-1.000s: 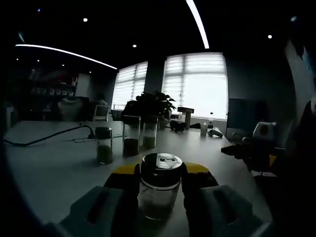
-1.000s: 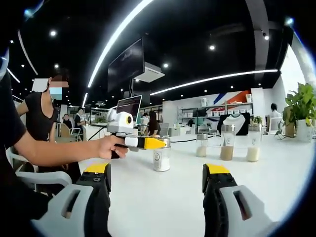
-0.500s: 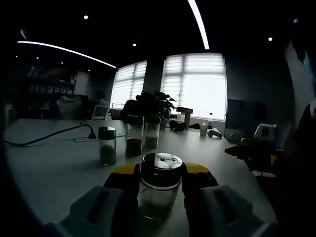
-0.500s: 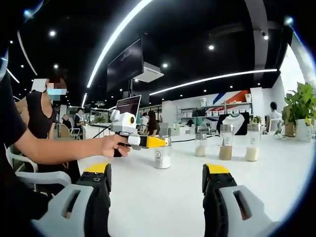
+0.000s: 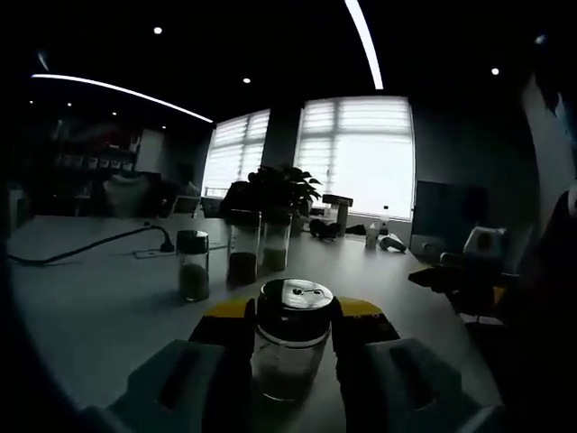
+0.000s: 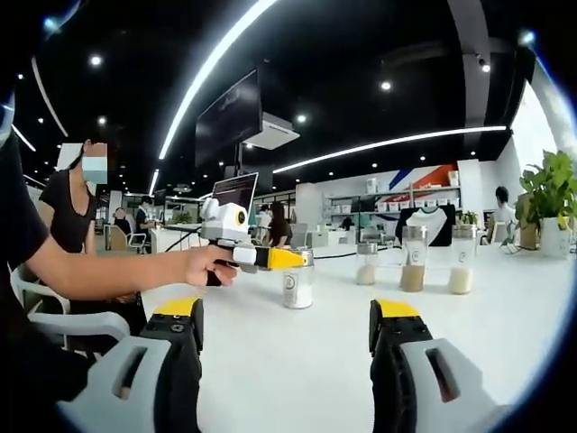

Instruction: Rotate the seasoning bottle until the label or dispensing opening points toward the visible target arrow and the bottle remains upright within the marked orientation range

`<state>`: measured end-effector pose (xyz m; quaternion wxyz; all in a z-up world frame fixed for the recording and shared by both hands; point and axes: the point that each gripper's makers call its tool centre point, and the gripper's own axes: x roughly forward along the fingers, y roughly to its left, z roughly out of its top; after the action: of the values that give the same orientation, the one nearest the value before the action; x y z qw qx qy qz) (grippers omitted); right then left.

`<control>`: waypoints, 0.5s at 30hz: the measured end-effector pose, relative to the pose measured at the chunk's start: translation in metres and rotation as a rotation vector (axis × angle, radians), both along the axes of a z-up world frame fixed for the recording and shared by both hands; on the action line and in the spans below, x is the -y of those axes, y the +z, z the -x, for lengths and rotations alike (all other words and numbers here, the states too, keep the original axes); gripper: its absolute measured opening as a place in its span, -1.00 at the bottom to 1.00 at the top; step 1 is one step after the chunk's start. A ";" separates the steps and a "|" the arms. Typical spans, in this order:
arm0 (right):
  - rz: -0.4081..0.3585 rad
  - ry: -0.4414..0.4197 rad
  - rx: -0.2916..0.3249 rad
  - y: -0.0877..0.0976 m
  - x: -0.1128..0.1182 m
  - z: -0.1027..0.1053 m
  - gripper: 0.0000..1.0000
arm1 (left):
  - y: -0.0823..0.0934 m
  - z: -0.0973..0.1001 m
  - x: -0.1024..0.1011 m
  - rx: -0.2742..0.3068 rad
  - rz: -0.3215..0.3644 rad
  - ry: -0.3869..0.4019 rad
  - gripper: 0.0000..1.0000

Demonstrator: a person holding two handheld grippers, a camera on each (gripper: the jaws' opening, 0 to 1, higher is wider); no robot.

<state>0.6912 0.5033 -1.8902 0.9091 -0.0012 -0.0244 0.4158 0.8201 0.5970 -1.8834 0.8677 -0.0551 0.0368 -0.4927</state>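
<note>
On white table [image 6: 297, 361], left gripper [image 5: 290, 317] apparently clamps upright seasoning bottle [image 5: 290, 338]; right gripper [image 6: 284, 329] released.

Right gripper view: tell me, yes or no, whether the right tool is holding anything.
No. The right tool stands open over bare white table, with nothing between its jaws.

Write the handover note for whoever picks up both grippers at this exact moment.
Left claw: shut on the seasoning bottle, gripping it near the silver cap; bottle upright on the white table.
Right claw: open, holding nothing, low over the table, facing the bottle.
Three other jars stand in a row further along the table, untouched.
Done: bottle grasped.
Left: no target arrow or orientation mark can be made out, so alignment cannot be confirmed. Find the arrow, turn the bottle to it, keep it upright, release.
</note>
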 end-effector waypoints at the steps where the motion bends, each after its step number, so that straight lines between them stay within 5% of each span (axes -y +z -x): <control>1: -0.001 -0.001 -0.001 0.000 0.000 0.000 0.52 | 0.000 0.000 0.000 0.000 0.000 0.000 -0.29; 15: 0.002 -0.005 -0.002 -0.001 0.002 -0.002 0.52 | -0.001 0.001 0.005 -0.003 0.010 -0.006 -0.29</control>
<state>0.6929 0.5014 -1.8913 0.9103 -0.0015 -0.0230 0.4134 0.8193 0.5922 -1.8847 0.8658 -0.0599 0.0359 -0.4955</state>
